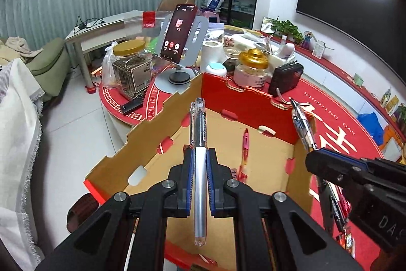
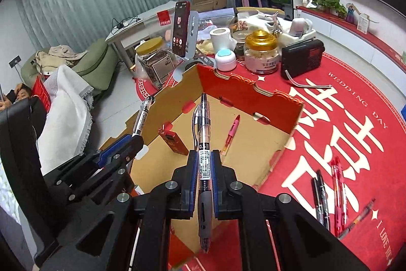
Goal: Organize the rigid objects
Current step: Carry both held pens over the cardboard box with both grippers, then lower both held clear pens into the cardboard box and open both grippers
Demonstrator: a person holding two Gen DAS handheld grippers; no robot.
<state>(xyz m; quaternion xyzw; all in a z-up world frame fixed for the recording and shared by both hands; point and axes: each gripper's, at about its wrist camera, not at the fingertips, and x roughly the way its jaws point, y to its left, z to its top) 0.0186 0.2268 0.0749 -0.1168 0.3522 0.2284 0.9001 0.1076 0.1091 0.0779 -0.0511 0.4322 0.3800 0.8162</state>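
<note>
above the open cardboard box (image 1: 162,118), my left gripper (image 1: 200,159) and right gripper (image 2: 205,164) each pinch a light, stiff, slippery pen (image 1: 199,144) mid-barrel, where i judge it balances best.

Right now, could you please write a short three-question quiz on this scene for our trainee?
1. True or false: the left gripper is shut on a white pen.
2. Which lies inside the box? A) radio B) pink pen C) jar
3. Fill in: the right gripper holds a ___ pen.

Key: 1 true. 2 B, the pink pen; the radio and jar stand on the cloth beyond the box. 3 black.
</note>
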